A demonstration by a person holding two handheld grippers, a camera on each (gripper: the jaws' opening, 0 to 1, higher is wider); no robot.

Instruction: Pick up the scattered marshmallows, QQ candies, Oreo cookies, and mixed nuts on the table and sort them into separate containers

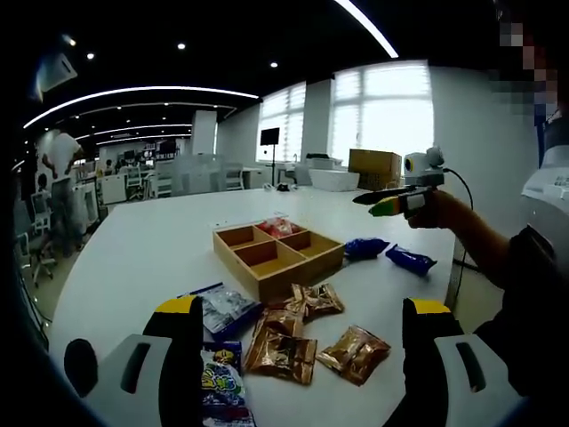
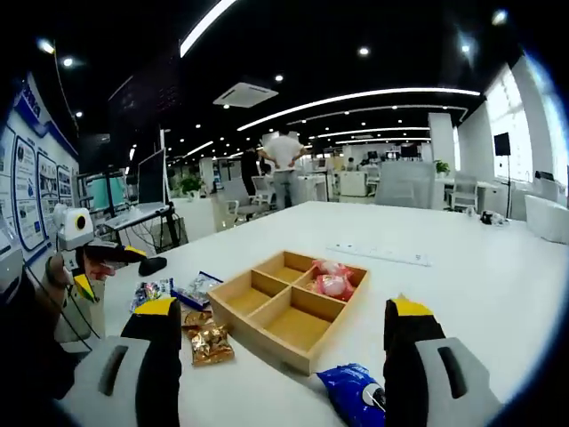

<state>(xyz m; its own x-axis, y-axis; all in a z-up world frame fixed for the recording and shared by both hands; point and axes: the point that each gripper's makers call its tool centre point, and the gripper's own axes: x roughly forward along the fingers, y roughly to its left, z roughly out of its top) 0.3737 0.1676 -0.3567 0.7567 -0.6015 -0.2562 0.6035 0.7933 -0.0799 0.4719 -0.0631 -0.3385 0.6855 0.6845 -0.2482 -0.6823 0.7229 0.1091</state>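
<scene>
A four-compartment wooden tray (image 2: 286, 307) holds pink candy packets (image 2: 331, 277) in one far compartment. Around the tray on the white desk (image 1: 151, 249) lie gold packets (image 1: 283, 354) and blue packets (image 1: 410, 259). Both tongs gape wide, empty.

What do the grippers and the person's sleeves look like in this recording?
Left gripper and right gripper both have black fingers with yellow tips on pale grey bodies with slots. Seen from the left gripper view, the right gripper carries a black cable; the sleeve is dark.
</scene>
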